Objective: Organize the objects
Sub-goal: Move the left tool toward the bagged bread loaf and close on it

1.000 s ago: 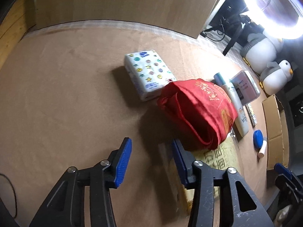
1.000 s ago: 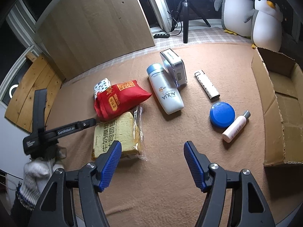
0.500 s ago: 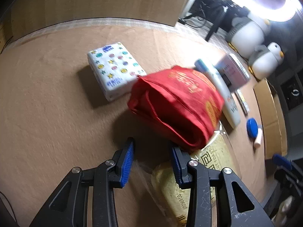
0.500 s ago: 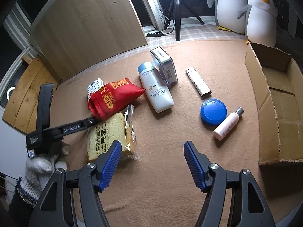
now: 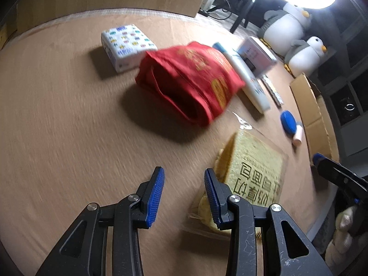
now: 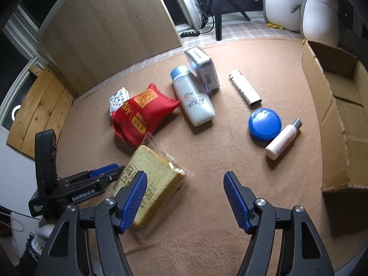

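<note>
A bagged bread loaf (image 5: pixel 253 174) (image 6: pixel 151 179) lies on the brown mat, just right of my left gripper (image 5: pixel 184 191), which is open and empty, its right finger (image 5: pixel 212 195) close against the loaf's end. A red pouch (image 5: pixel 193 78) (image 6: pixel 142 112) lies beyond it, with a patterned tissue pack (image 5: pixel 125 43) (image 6: pixel 118 97) behind. My right gripper (image 6: pixel 185 197) is open and empty above bare mat, its left finger (image 6: pixel 134 197) over the loaf. The left gripper also shows in the right wrist view (image 6: pixel 105 172).
A white lotion bottle (image 6: pixel 193 99), a silver box (image 6: pixel 203 69), a lighter (image 6: pixel 245 90), a blue round lid (image 6: pixel 264 124) and a small pink bottle (image 6: pixel 283 140) lie on the mat. An open cardboard box (image 6: pixel 340 115) stands at the right. Plush penguins (image 6: pixel 319 11) sit behind.
The left gripper has pulled back toward the near edge and swung to the loaf's left end; the loaf has shifted and turned. Its jaws are a little wider. The right gripper stayed open and nearly still.
</note>
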The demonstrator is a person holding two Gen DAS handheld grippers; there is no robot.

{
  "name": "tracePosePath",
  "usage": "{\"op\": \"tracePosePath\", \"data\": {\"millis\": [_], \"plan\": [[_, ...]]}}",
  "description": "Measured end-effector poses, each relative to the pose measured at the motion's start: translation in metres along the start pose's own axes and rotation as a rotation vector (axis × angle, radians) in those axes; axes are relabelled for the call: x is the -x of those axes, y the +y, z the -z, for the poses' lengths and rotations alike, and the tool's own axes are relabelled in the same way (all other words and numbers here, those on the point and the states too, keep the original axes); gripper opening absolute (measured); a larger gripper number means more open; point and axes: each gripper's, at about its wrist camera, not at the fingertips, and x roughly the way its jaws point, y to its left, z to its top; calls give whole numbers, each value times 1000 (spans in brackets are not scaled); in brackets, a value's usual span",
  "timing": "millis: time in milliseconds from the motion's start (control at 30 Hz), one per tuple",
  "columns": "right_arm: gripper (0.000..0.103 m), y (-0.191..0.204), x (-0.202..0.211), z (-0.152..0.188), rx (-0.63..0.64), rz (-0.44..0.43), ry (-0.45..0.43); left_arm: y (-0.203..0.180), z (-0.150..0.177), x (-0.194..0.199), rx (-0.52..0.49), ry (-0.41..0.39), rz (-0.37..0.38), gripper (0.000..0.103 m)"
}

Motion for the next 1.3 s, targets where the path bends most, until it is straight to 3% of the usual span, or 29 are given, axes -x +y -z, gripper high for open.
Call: {"op": "tracePosePath", "data": {"millis": [267, 433, 633, 967, 1100, 1300], "plan": [[69, -1, -8, 9, -1, -33, 52, -19, 36, 19, -62, 23, 26, 43], [69, -3, -17, 11, -11, -55, 93, -21, 38, 37, -53, 5, 85, 72], [69, 1, -29, 11, -10, -76, 140, -41, 37, 35, -111, 24, 106, 72], [69, 5, -43, 11, 13, -84, 185, -50, 35, 16, -85, 63, 144, 71], [68, 6, -48, 11, 20, -87, 199, -50, 35, 11, -72, 77, 153, 63], [53, 7, -58, 10, 28, -104, 232, -51, 35, 10, -70, 81, 167, 58]]}}
